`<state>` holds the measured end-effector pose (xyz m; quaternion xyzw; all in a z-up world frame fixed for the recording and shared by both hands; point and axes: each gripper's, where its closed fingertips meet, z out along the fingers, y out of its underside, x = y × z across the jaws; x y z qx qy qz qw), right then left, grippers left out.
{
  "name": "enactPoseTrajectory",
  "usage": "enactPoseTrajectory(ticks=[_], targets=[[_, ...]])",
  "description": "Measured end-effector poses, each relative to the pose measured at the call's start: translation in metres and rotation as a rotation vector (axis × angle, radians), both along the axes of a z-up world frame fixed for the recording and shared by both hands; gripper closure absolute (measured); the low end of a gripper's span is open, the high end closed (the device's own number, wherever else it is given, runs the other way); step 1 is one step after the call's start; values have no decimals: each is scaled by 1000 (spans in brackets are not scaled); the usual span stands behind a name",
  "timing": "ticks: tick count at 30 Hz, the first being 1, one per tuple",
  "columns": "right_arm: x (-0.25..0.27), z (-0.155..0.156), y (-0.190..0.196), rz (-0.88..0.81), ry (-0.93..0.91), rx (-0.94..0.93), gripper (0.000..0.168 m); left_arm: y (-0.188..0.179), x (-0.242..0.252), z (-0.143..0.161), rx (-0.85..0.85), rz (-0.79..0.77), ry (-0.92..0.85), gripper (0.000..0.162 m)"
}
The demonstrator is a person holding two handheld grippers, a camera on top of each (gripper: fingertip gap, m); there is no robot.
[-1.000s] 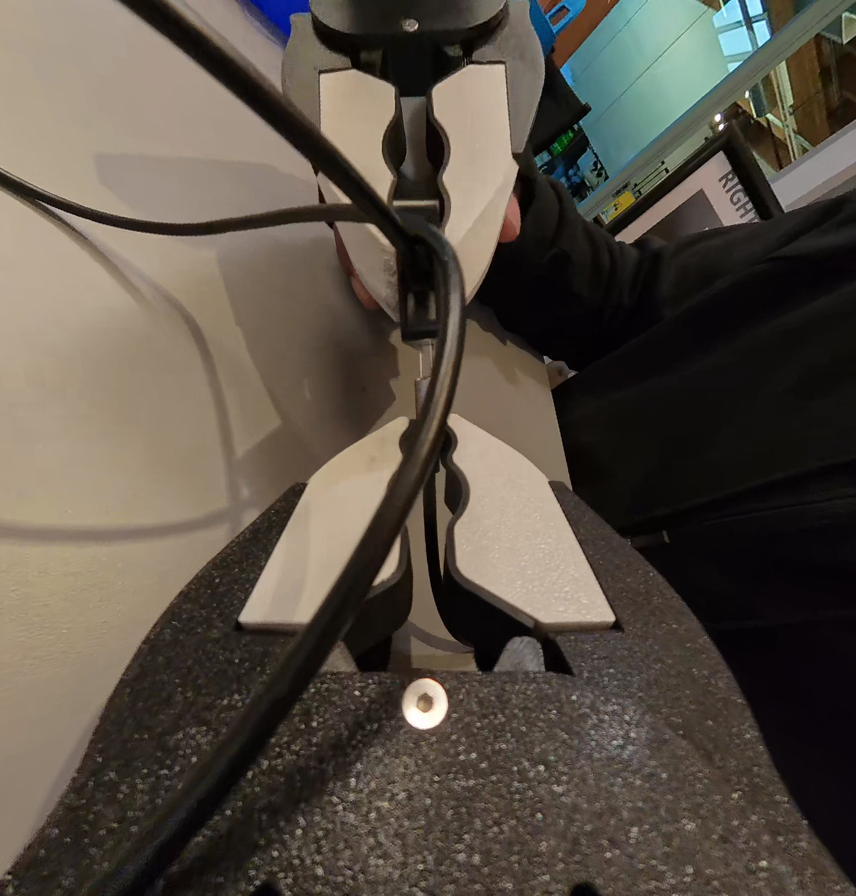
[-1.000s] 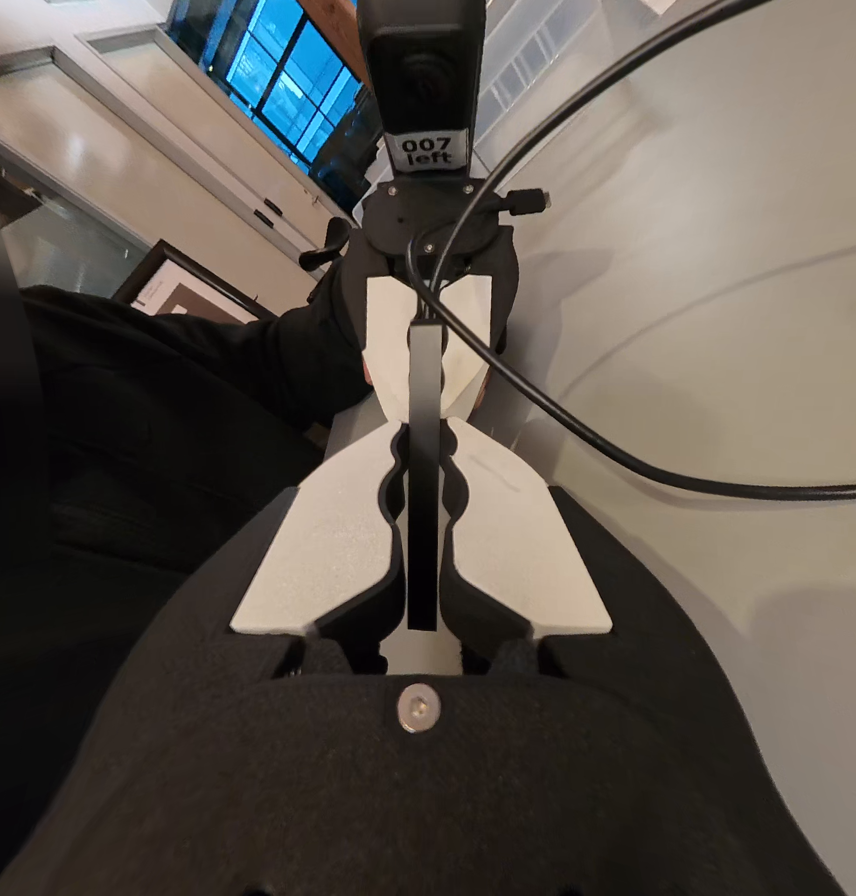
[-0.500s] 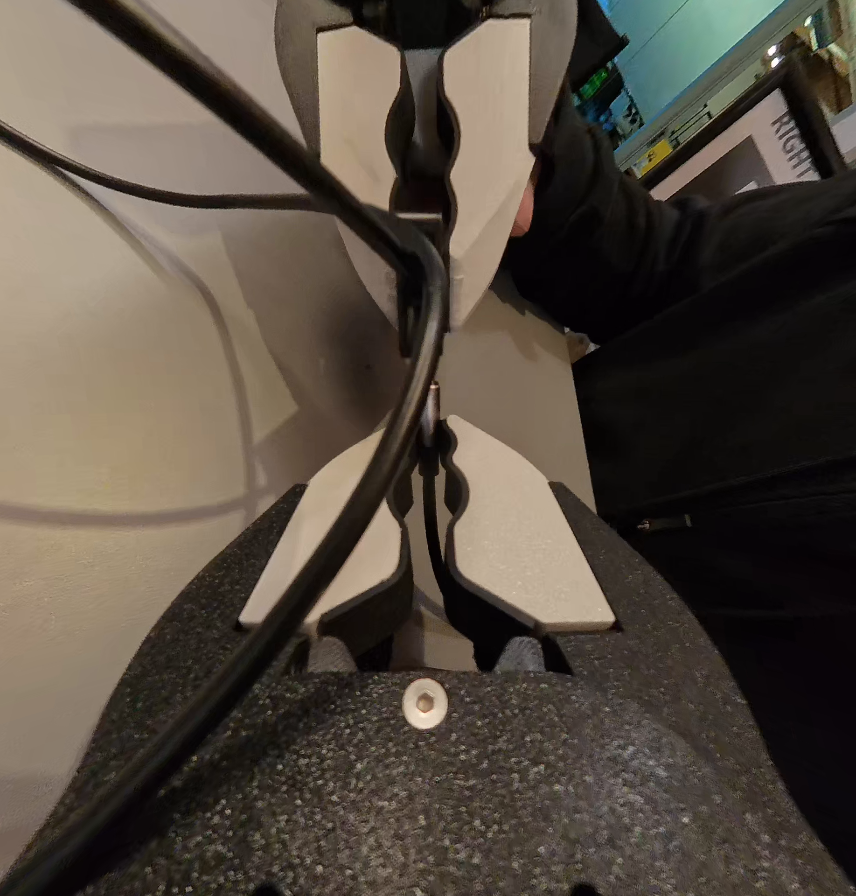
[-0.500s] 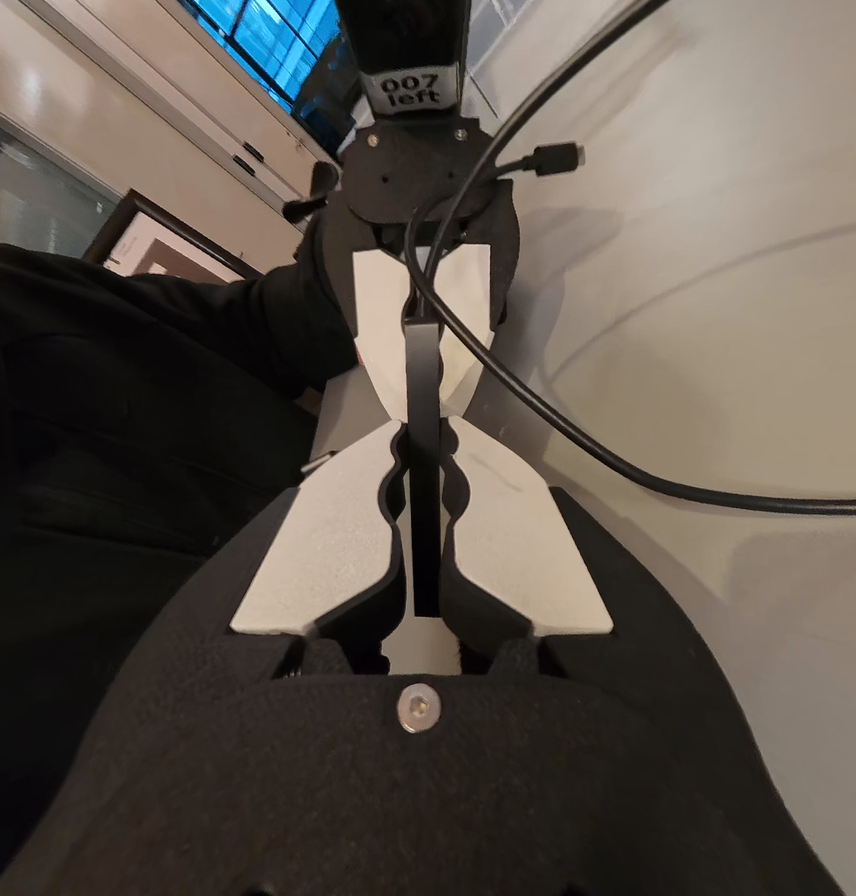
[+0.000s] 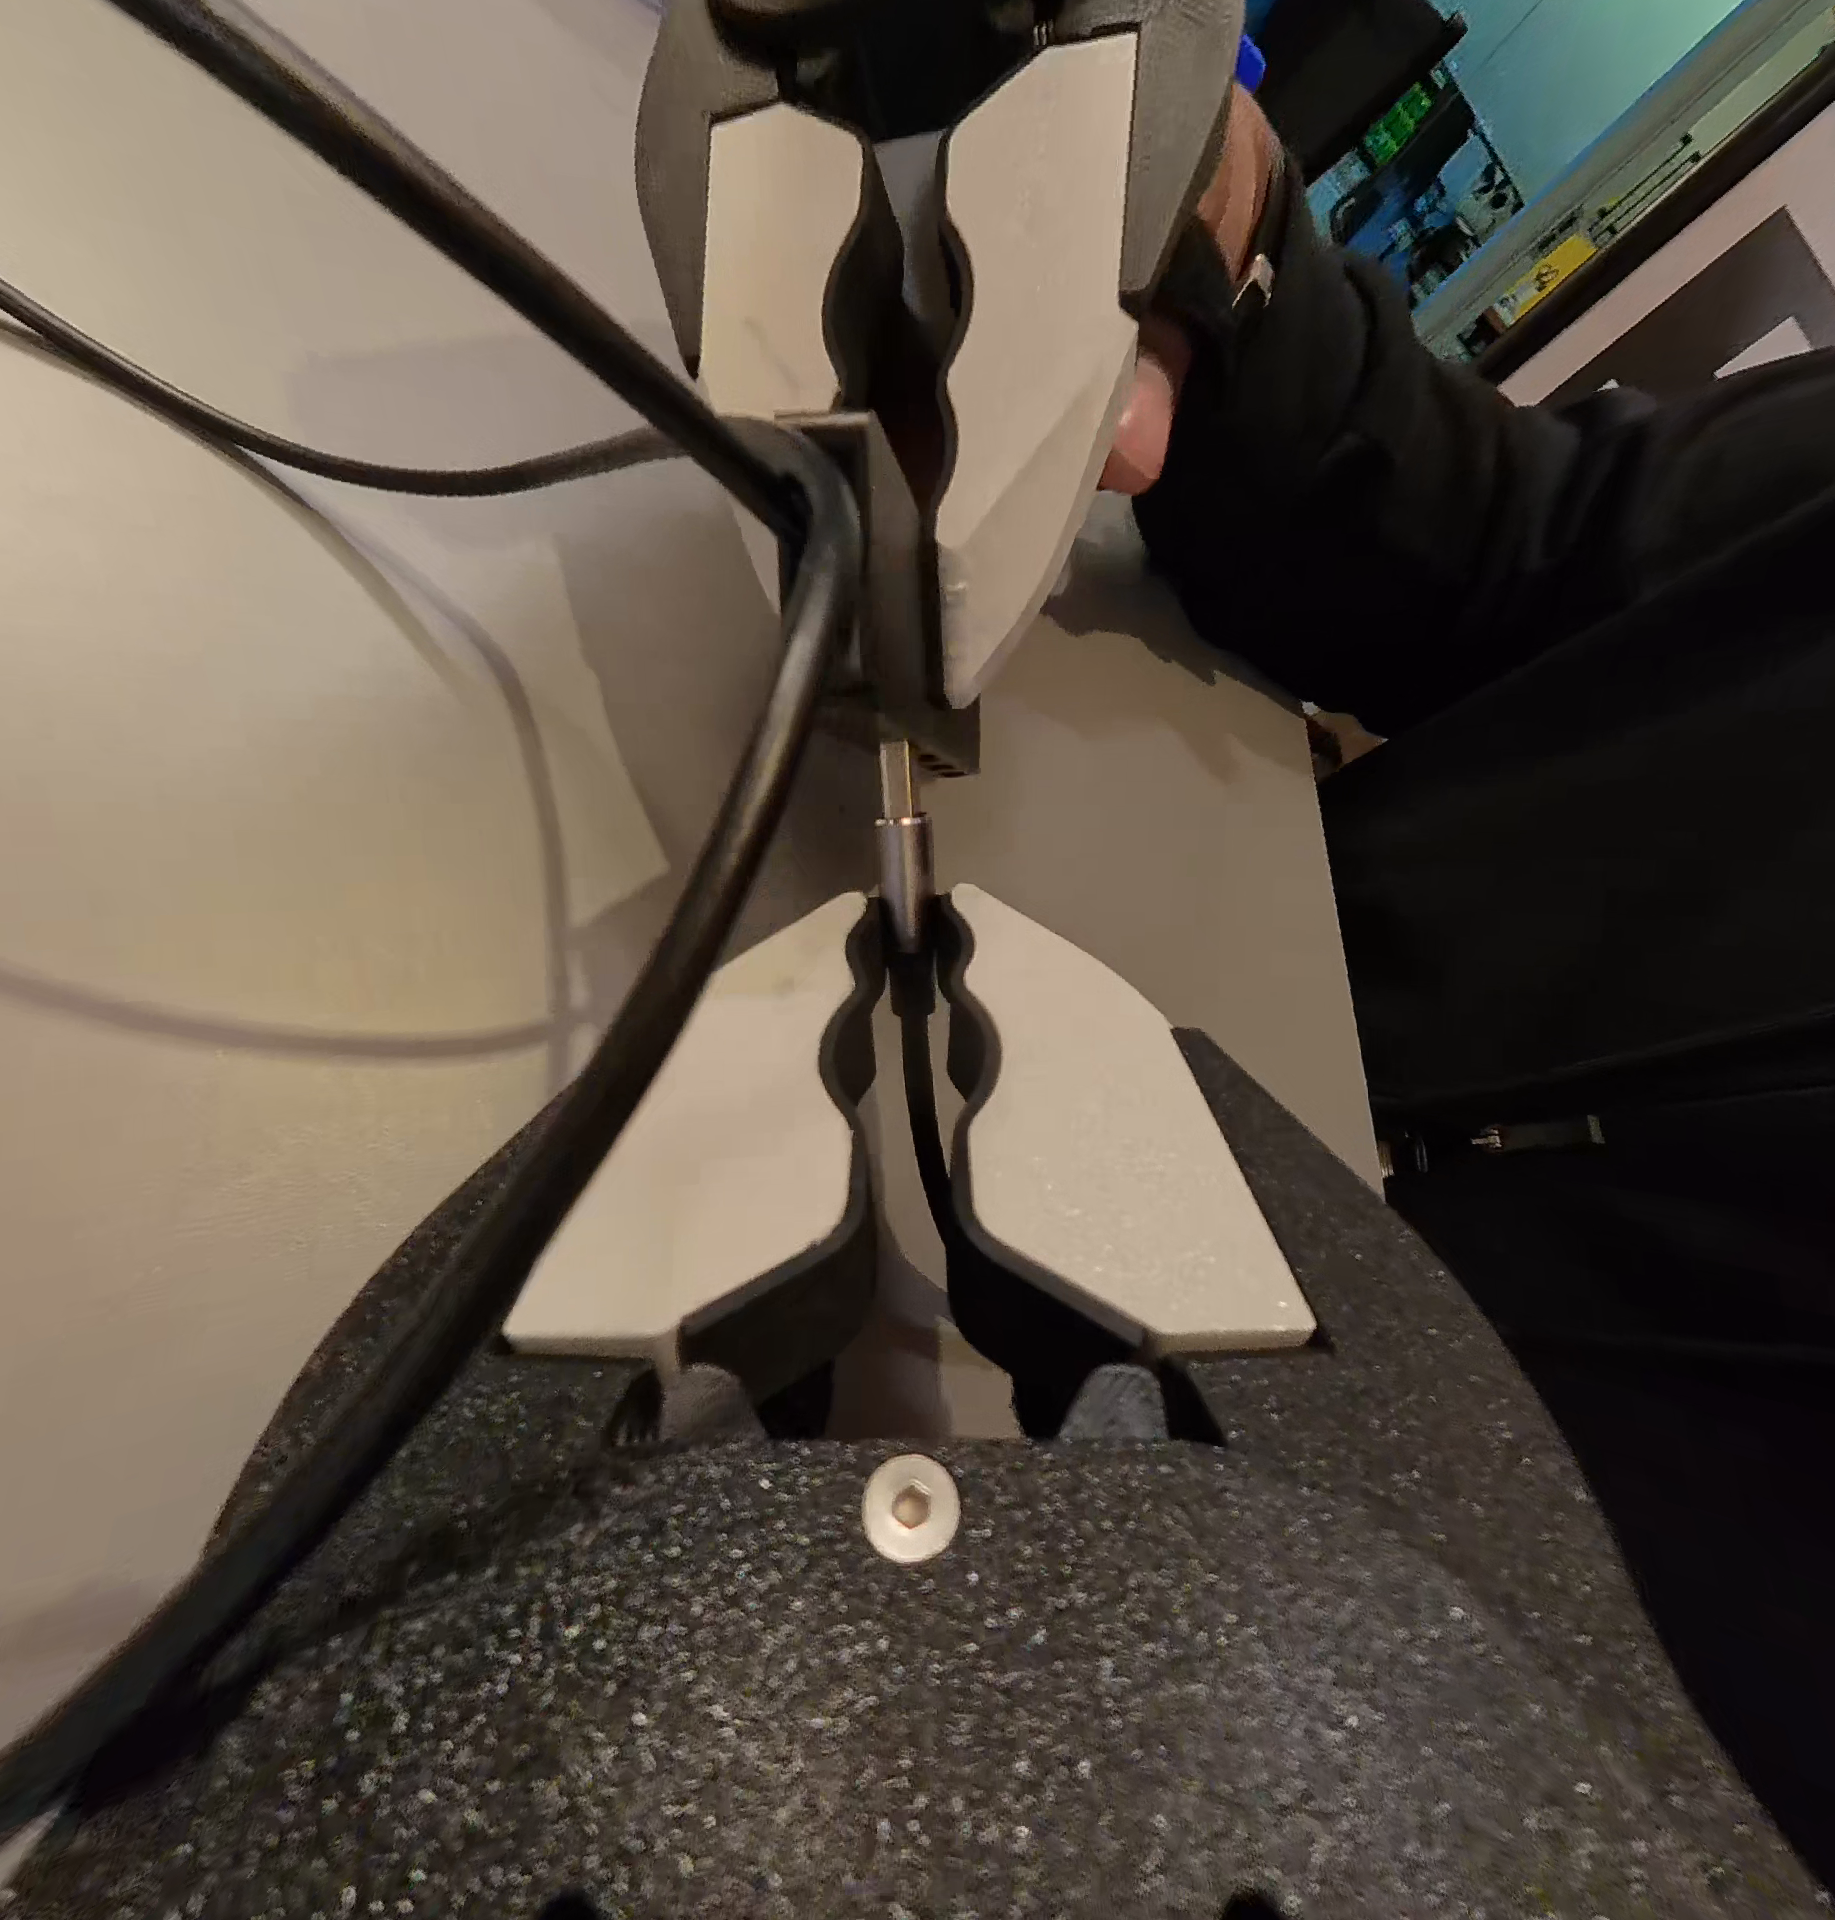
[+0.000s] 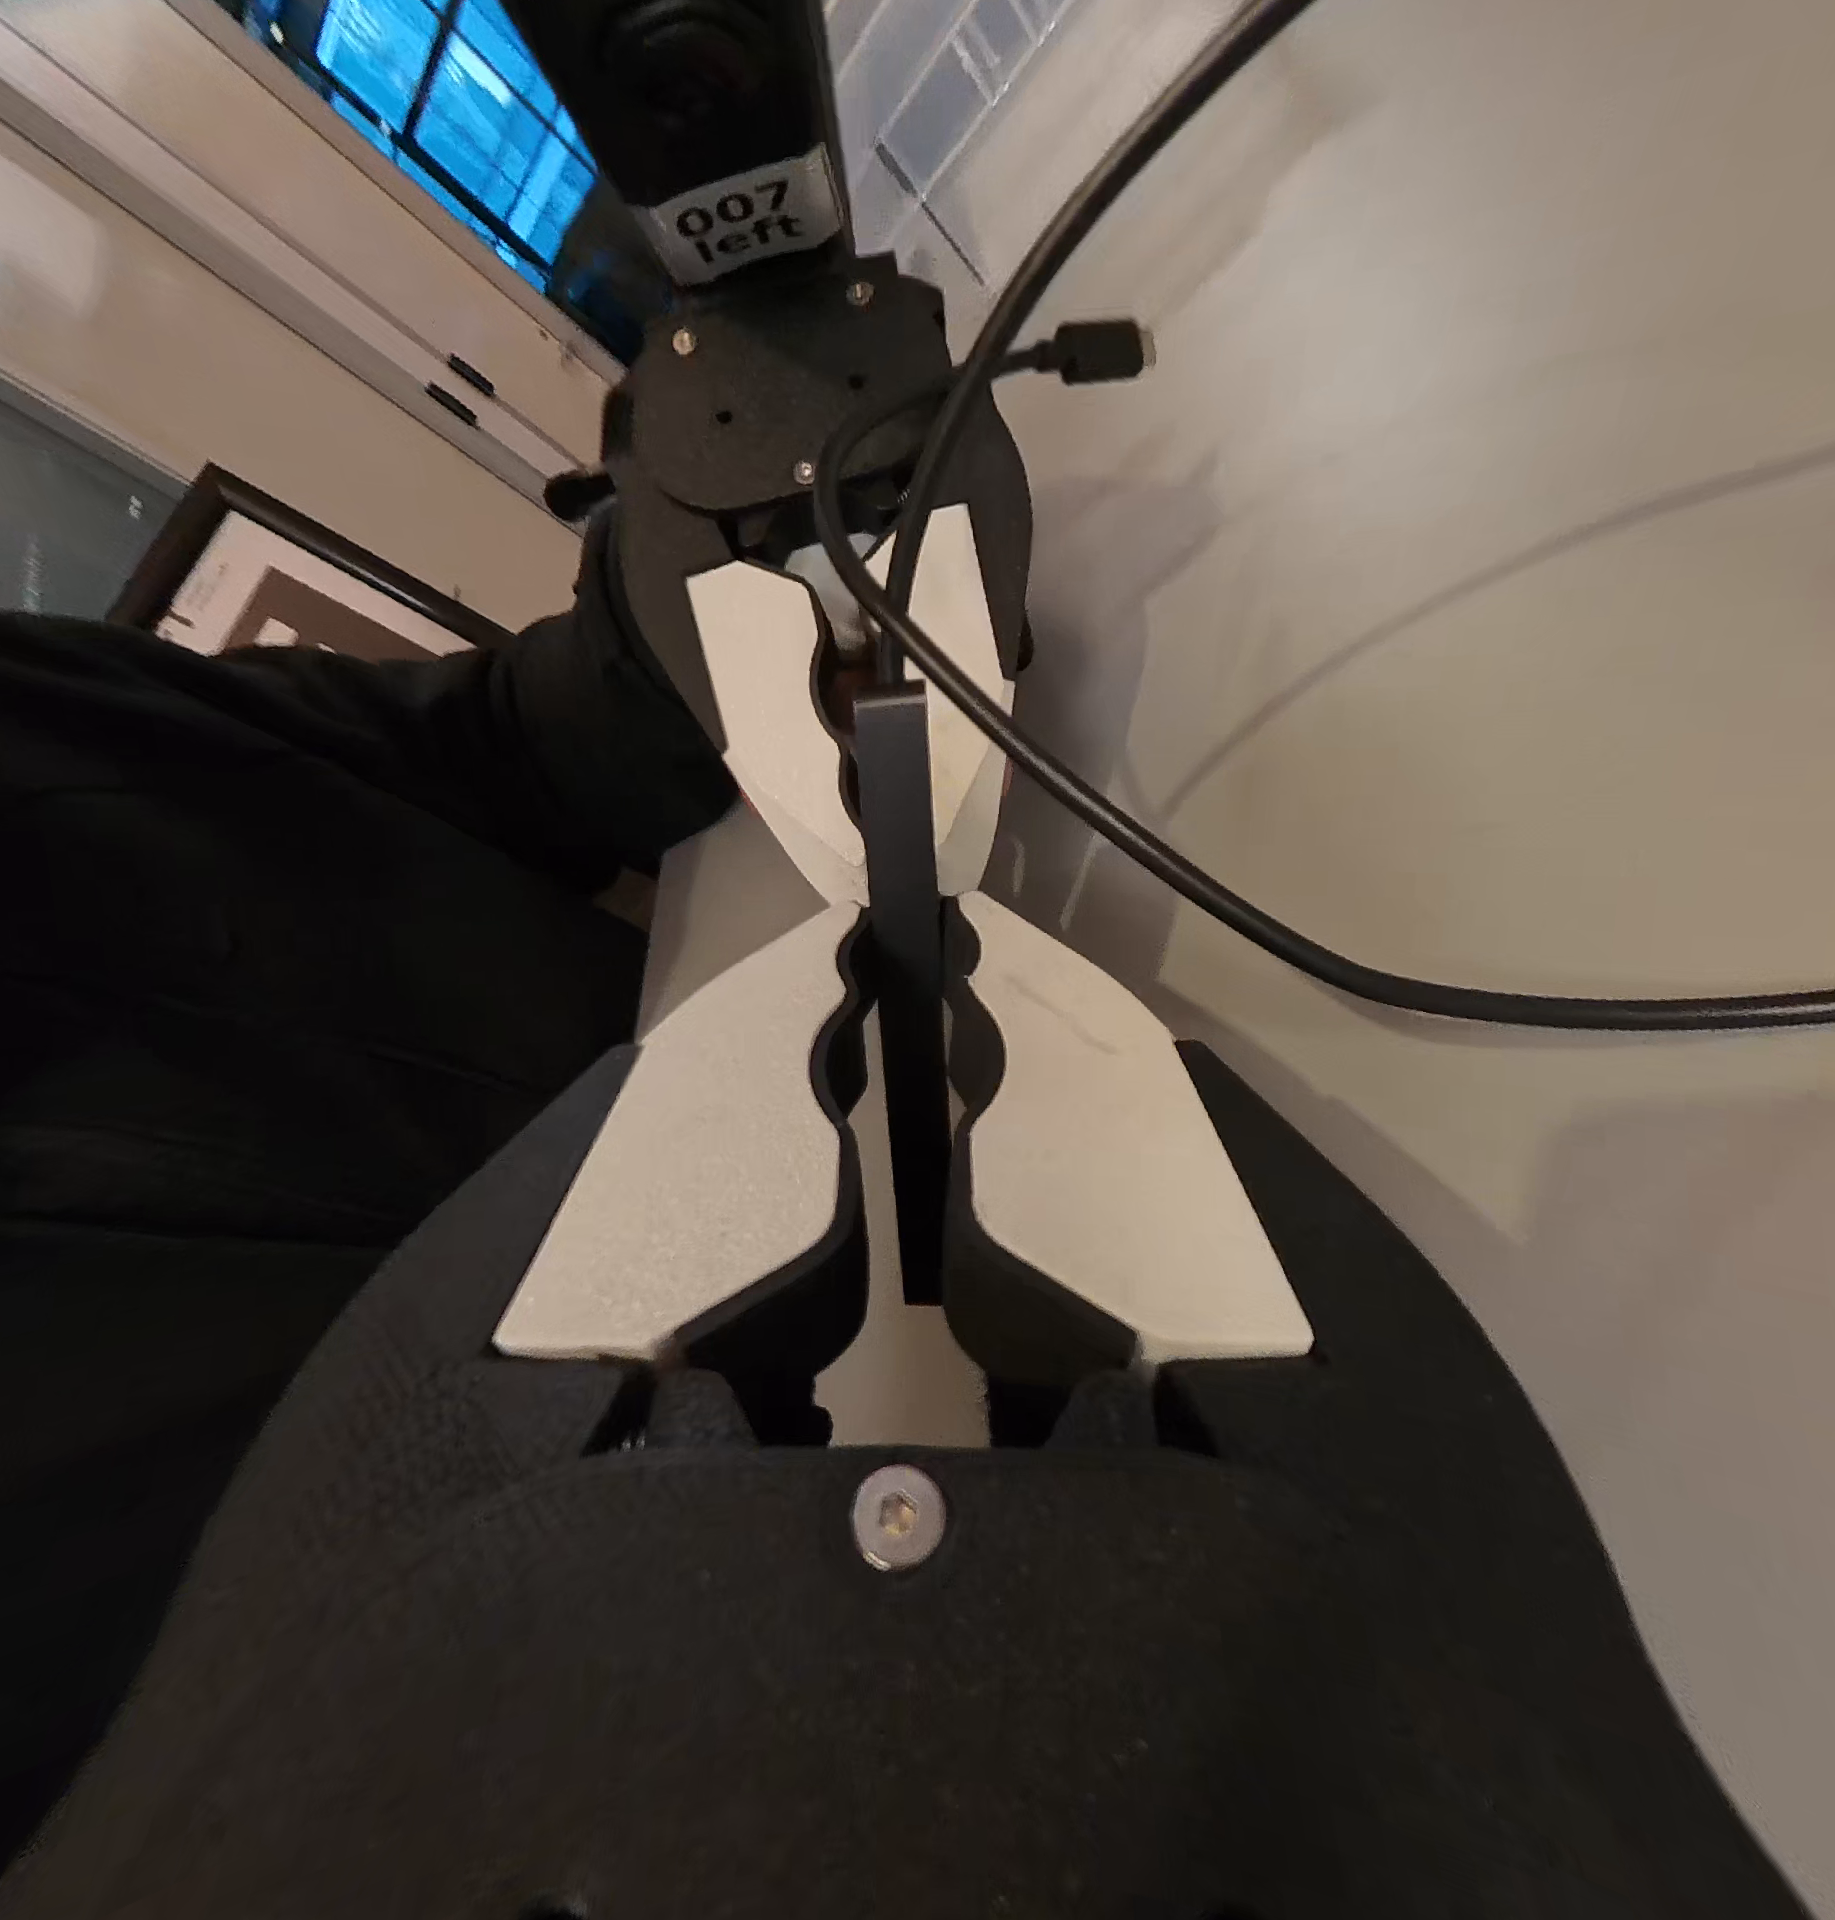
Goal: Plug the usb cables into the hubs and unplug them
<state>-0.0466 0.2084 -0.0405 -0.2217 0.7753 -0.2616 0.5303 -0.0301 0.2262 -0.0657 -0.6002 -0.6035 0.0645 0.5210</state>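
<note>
My left gripper [image 5: 908, 914] clamps the USB plug [image 5: 905, 868], tip at the hub's edge | my right gripper [image 6: 902, 925] grips the dark hub [image 6: 900, 997] | both above the pale table [image 5: 217, 1039]

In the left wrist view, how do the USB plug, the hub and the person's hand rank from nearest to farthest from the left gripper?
1. USB plug: clamped at the left gripper's fingertips.
2. Hub: straight ahead, meeting the plug's metal tip, held by the right gripper.
3. Person's hand: farther back, right of that gripper.
</note>
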Motion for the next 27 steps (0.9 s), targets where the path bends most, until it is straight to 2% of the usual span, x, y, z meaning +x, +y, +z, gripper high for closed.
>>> enactPoseTrajectory(ticks=[3,6,10,15,19,24,27], targets=[[0,4,-2,-10,-52,22,158,-2,0,4,-16,9,7,154],[-8,10,-7,-48,-99,34,158,-13,4,-7,-120,46,-47,154],[-17,18,-18,-133,-200,58,158,-31,-2,3,-298,133,1,154],[-16,18,-40,-294,-286,93,158,-75,-5,30,-799,341,97,154],[-20,28,-53,-401,-423,94,159,-99,-2,57,-1245,470,180,154],[-22,39,-57,-440,-577,102,158,-110,3,81,-1862,495,197,155],[-21,45,-57,-453,-619,98,158,-115,3,91,-2079,488,204,155]])
